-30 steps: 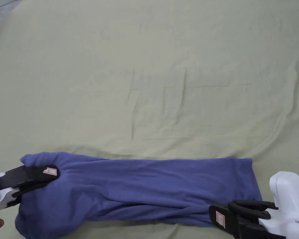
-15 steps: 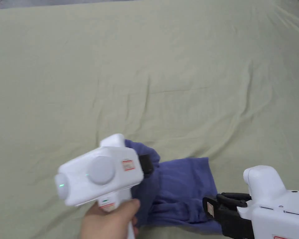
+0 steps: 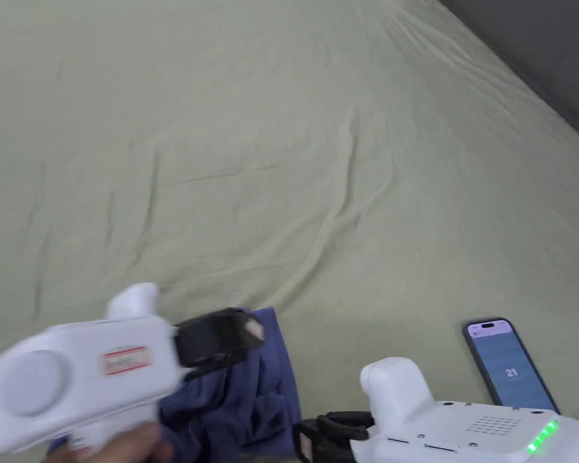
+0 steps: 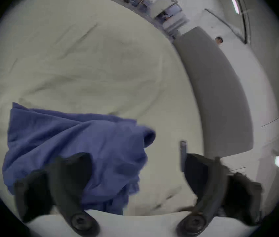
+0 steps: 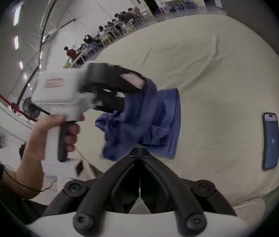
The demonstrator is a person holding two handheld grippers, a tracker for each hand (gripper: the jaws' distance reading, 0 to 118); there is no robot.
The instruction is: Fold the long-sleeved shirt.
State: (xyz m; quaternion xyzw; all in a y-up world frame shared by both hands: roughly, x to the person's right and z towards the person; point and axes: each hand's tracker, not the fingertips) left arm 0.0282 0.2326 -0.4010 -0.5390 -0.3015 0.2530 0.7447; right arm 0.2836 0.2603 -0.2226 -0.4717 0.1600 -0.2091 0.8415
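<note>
- On the left, a bare hand (image 5: 63, 131) holds the white, pistol-shaped left gripper (image 3: 222, 343) above the bed. In its own view the 2 black jaws stand wide apart with nothing pressed between them, so it looks open, although in the right gripper view its tips sit right against the cloth.
- In the middle lies the blue-violet, soft-knit long-sleeved shirt (image 3: 252, 386), bunched into a short, thick bundle near the front edge of the pale green bedsheet (image 3: 318, 181). Its top layer is rumpled, not flat.
- Just right of it, the white right gripper (image 5: 139, 152) has its black jaws drawn together at the bundle's near edge. Whether they pinch cloth, I cannot tell.
- Farther right, a dark slab-shaped phone (image 3: 510, 365) lies on the sheet, well apart from the shirt.
- My reading: the lengthwise narrowing and the end-to-end fold look done; what's left is smoothing and squaring the top layer.
</note>
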